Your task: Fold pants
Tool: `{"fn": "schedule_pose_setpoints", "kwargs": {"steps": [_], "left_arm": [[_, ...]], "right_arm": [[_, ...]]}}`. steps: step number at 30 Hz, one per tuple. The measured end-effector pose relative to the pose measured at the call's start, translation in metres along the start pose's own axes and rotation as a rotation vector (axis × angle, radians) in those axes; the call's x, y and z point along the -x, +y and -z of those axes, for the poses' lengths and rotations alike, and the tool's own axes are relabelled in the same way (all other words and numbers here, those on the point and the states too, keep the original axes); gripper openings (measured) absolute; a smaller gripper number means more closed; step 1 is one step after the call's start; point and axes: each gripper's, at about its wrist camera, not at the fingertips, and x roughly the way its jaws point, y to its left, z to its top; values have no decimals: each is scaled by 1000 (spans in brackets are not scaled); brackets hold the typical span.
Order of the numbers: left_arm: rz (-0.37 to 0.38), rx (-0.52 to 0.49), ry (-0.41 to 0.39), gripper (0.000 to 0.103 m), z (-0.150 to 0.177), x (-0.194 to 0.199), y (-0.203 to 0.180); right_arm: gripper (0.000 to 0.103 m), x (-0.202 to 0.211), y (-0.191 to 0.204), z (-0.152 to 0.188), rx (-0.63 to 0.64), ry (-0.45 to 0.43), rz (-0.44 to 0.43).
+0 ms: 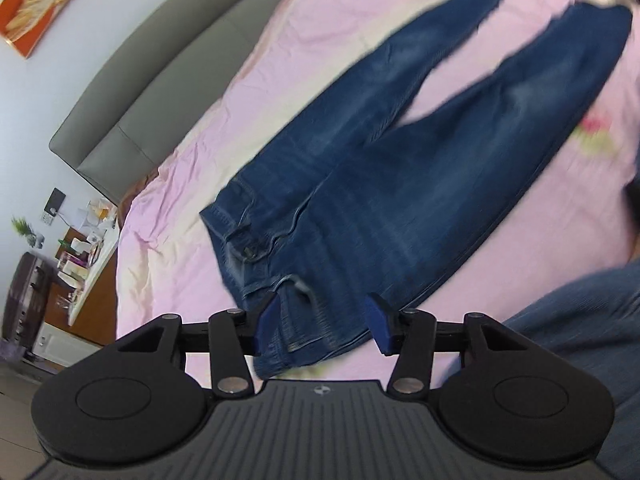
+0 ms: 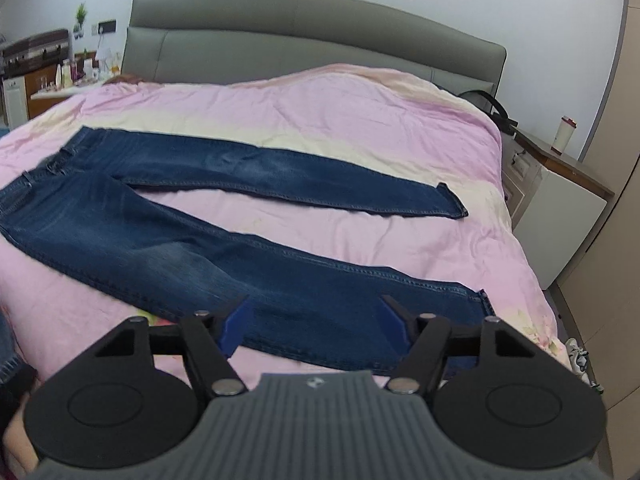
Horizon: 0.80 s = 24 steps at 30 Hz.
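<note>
Blue jeans [image 1: 360,168] lie spread flat on a pink bed cover [image 1: 180,200], legs apart in a V. In the left wrist view the waistband is nearest and the legs run away to the upper right. My left gripper [image 1: 322,322] is open, its blue pads on either side of the waistband's near corner, just above the cloth. In the right wrist view the jeans [image 2: 180,248] stretch from the waist at left to the hems at right. My right gripper [image 2: 316,326] is open over the lower part of the near leg, close to its hem [image 2: 482,302].
A grey padded headboard [image 2: 312,44] backs the bed. A cluttered side table [image 1: 86,248] stands at the bed's left. A nightstand [image 2: 560,184] with a cup [image 2: 564,132] stands at the right. The bed's right edge drops to the floor.
</note>
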Motion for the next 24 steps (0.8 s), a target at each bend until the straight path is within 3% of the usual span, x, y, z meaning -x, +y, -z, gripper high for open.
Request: {"fn": "schedule_pose_setpoints", "kwargs": {"steps": [4, 8, 12, 21, 24], "left_arm": [[28, -77, 76, 58, 11, -46, 12], [76, -183, 210, 58, 23, -98, 7], [119, -265, 290, 58, 40, -143, -9], [103, -345, 302, 59, 57, -175, -24], [77, -367, 300, 61, 54, -179, -28]], "right_arm": [[53, -45, -35, 5, 6, 94, 50], [53, -86, -61, 11, 30, 176, 40], [53, -124, -76, 20, 58, 252, 54], [54, -166, -91, 45, 179, 385, 23], [64, -172, -92, 62, 331, 444, 62]]}}
